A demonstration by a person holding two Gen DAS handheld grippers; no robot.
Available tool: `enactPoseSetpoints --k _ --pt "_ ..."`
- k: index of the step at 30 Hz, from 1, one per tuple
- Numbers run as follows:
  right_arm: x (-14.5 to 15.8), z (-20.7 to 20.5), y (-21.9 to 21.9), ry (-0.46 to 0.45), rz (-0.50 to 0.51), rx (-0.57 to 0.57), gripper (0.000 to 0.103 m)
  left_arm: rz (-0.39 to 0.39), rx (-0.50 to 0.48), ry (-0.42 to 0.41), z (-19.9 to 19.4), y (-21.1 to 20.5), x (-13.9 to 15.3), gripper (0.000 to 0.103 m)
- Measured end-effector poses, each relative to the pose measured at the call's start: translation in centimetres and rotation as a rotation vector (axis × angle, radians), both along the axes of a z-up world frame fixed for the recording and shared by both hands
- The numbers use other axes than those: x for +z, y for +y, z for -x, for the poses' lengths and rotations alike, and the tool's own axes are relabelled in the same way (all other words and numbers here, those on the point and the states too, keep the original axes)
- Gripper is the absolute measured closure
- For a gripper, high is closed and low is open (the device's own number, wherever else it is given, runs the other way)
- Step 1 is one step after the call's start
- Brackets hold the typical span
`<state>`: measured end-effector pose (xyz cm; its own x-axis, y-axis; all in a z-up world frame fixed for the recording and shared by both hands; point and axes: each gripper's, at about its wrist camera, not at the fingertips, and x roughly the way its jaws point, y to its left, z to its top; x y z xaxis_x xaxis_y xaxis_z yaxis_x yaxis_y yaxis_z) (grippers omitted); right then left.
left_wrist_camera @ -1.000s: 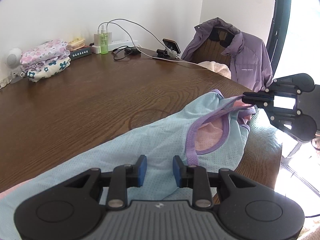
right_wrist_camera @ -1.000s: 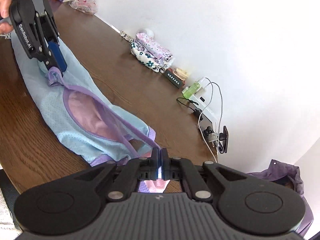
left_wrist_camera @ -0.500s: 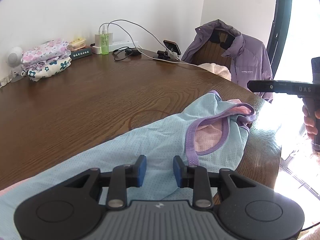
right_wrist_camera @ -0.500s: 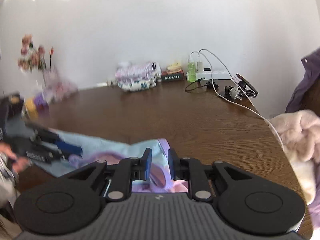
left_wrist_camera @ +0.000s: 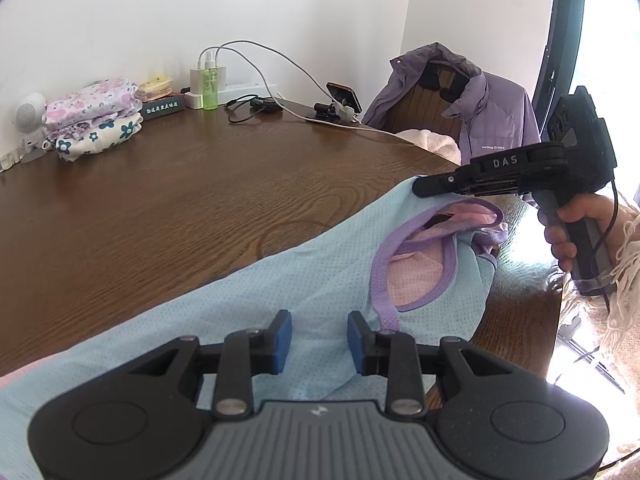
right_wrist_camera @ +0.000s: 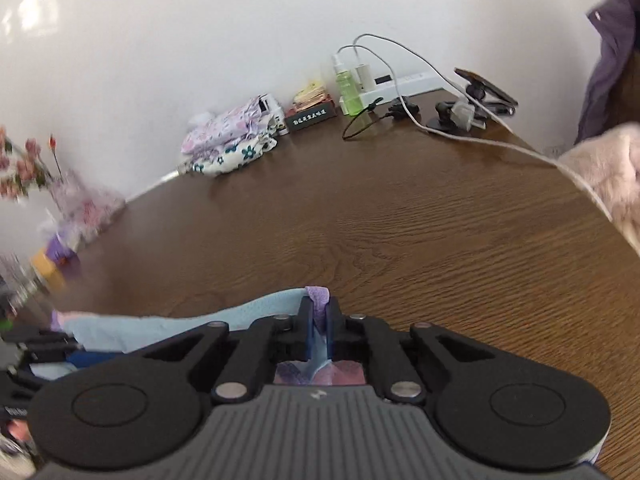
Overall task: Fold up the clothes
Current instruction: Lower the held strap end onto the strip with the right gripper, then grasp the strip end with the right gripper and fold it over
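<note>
The left claw (left_wrist_camera: 319, 338) sits partly open over the blue top (left_wrist_camera: 304, 280), squeezing nothing. The top lies long across the brown surface (left_wrist_camera: 200, 200), from this claw toward the right. The right claw (right_wrist_camera: 319, 322) has just been closing and now pinches the top's far purple edge. Its side reads "DAS".
</note>
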<state>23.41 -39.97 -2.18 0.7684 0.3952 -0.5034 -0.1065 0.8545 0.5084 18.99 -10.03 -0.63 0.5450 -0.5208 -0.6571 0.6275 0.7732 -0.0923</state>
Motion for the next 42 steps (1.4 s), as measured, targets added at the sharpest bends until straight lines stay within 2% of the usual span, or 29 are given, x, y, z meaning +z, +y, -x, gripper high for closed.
enactPoseSetpoints --k 1,2,5,6,8,10,14,16,18,21,23,25,26,27,28,29,30,32,34,38,42 --pt "-0.1 0.2 -0.6 0.0 -0.058 -0.004 0.092 0.002 0.0 0.001 0.0 0.1 0.0 0.073" --pt "0.2 0.9 -1.0 -0.013 -0.062 -0.014 0.091 0.004 0.0 0.001 0.0 0.1 0.0 0.073" --pt "1.2 3.0 -1.7 -0.057 -0.049 -0.048 0.075 0.007 -0.001 0.001 0.1 0.1 0.0 0.072" --pt "1.6 3.8 -1.7 -0.066 0.005 -0.056 0.071 0.007 -0.002 0.0 0.1 0.1 0.0 0.072" --pt "2.2 5.4 -1.4 -0.07 0.119 -0.063 0.071 0.009 -0.004 0.0 0.1 0.0 0.0 0.069" --pt "2.1 6.4 -1.1 -0.048 0.176 -0.054 0.071 0.008 -0.001 -0.004 0.2 -0.1 0.0 0.069" --pt "1.1 7.1 -0.2 -0.035 0.167 -0.022 0.072 0.013 0.009 -0.007 0.2 -0.2 -0.1 0.069" --pt "0.5 6.9 0.5 -0.034 0.185 -0.023 0.08 0.013 0.015 -0.012 0.3 -0.2 -0.1 0.068" --pt "-0.2 6.6 1.1 -0.026 0.219 -0.037 0.081 0.01 0.021 -0.017 0.4 -0.3 -0.1 0.068" --pt "0.1 7.4 0.7 -0.061 0.149 -0.065 0.08 0.01 0.035 -0.036 0.8 0.0 0.2 0.063" --pt "0.9 8.8 0.0 -0.106 0.1 -0.114 0.066 0.039 0.045 -0.078 1.3 0.5 0.9 0.057" --pt "1.4 10.3 -0.8 -0.132 0.077 -0.178 0.033 0.065 0.048 -0.117 1.6 0.7 1.6 0.037" --pt "1.5 10.9 -1.2 -0.128 0.067 -0.205 0.024 0.076 0.047 -0.137 1.8 0.7 1.9 0.035" --pt "1.4 11.3 -1.4 -0.113 0.058 -0.231 0.01 0.075 0.038 -0.154 1.8 0.5 2.0 0.034" --pt "1.2 11.6 -1.6 -0.091 0.046 -0.254 0.006 0.063 0.025 -0.168 1.7 0.1 2.1 0.035" --pt "0.9 11.8 -1.7 -0.077 0.031 -0.257 0.006 0.05 0.015 -0.176 1.4 -0.4 2.2 0.036" --pt "0.6 11.8 -1.6 -0.067 0.019 -0.257 0.006 0.042 0.004 -0.17 1.0 -1.0 2.1 0.042" --pt "0.1 11.6 -1.2 -0.048 -0.001 -0.255 0.006 0.039 -0.024 -0.148 0.1 -2.1 2.0 0.058" --pt "-0.3 11.0 -0.3 -0.051 -0.006 -0.256 0.006 0.043 -0.059 -0.129 -0.9 -3.3 1.9 0.079" --pt "-0.8 9.6 1.4 -0.064 -0.04 -0.264 0.007 0.02 -0.112 -0.115 -2.5 -6.1 1.3 0.082" --pt "-1.4 8.2 2.6 -0.086 -0.089 -0.3 0.023 -0.024 -0.147 -0.064 -3.4 -7.9 -0.5 0.087"
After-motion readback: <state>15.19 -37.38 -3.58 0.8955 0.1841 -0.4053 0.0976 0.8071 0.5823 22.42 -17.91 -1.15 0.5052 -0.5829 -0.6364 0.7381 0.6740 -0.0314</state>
